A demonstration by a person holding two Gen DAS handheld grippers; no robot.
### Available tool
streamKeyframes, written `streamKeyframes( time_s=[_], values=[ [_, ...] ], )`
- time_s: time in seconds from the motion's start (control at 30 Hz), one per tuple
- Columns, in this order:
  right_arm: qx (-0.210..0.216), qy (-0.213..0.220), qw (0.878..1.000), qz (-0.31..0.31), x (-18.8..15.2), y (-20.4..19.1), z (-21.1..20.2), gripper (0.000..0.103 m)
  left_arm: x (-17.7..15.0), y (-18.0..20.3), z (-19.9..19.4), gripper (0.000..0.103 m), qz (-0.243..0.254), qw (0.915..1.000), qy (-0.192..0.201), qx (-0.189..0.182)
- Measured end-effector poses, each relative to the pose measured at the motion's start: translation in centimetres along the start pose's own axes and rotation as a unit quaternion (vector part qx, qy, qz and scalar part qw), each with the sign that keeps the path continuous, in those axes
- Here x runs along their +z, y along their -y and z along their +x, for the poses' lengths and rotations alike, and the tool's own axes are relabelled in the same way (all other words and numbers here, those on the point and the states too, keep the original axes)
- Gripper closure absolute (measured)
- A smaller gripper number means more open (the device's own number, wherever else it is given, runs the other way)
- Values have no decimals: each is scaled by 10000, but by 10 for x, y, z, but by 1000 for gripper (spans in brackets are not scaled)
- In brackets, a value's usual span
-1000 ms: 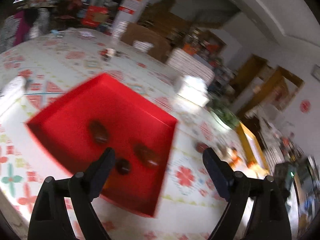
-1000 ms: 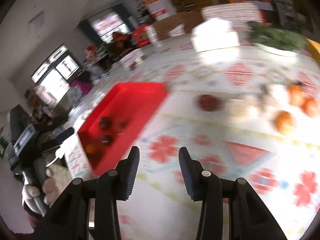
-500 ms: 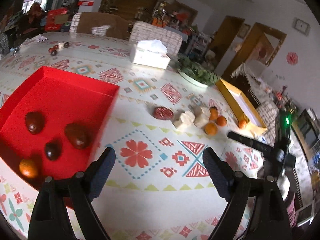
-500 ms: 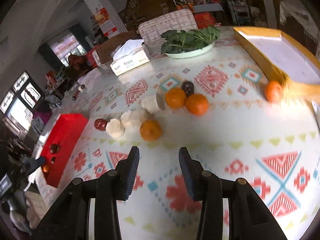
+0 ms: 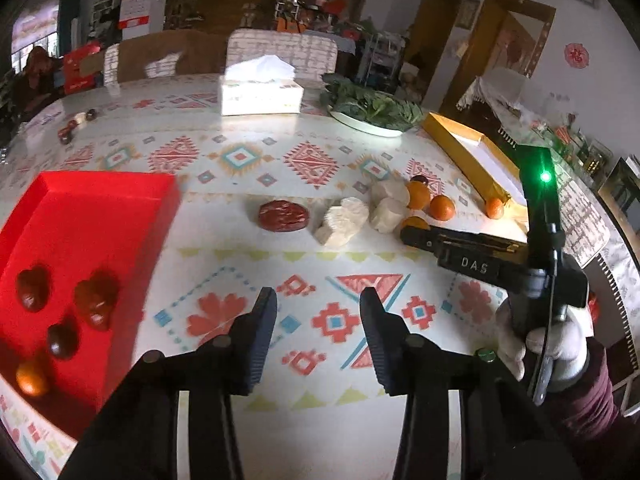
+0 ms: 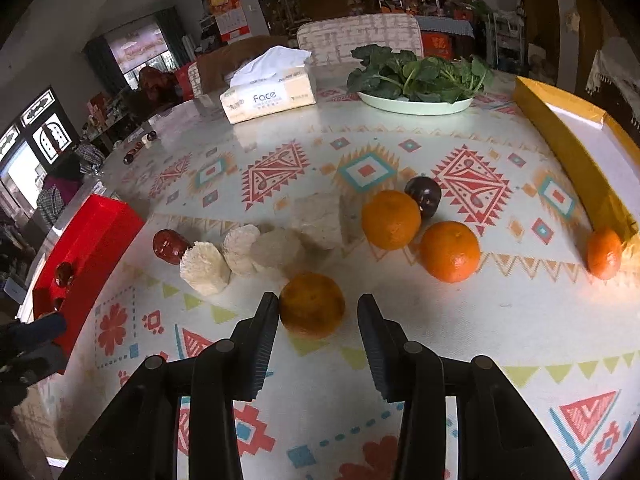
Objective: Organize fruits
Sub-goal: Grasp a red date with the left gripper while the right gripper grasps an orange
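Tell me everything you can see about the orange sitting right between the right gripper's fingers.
The round orange with dull, dimpled peel rests on the patterned tablecloth, nearest of the loose oranges. It sits between the tips of the right gripper, whose jaws are closing; its left finger is at the peel, the other stands off. A pale cut chunk lies beside it, apart.

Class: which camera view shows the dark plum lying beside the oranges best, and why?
The right wrist view: the dark plum shows whole and sharp, just behind two oranges. In the left wrist view only its top peeks over an orange, small and far off.
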State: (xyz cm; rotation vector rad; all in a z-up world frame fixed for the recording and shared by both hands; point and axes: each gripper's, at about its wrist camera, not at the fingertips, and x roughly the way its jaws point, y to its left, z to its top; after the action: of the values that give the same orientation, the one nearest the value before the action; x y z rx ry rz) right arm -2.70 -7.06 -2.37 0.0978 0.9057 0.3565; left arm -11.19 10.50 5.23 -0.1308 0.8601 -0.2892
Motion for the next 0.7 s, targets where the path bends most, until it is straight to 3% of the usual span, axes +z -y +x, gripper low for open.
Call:
streamKeyframes(
  time_s=[0.23, 0.3, 0.4, 0.53, 0.6, 0.7],
  values=[
    [10, 63, 10000, 40, -4, 1, -4, 67, 31, 7, 27, 60, 490, 9980, 98, 392],
    [47, 65, 9999, 100, -5, 3, -5, 67, 51, -6, 37, 60, 340, 9981, 104, 498],
    [61, 68, 9999, 123, -4, 3, -5, 67, 72, -26, 55, 60, -50, 9997, -9, 226],
    [79, 68, 9998, 139, -4, 4, -5, 67, 85, -37, 93, 60, -170, 9985, -454, 239],
    [96, 66, 9998, 154, -4, 4, -5, 67, 82, -36, 111, 60, -62, 9956, -822, 452],
    [105, 63, 9998, 162, -4, 5, -5, 67, 74, -34, 105, 66, -44, 9943, -995, 375]
  ],
)
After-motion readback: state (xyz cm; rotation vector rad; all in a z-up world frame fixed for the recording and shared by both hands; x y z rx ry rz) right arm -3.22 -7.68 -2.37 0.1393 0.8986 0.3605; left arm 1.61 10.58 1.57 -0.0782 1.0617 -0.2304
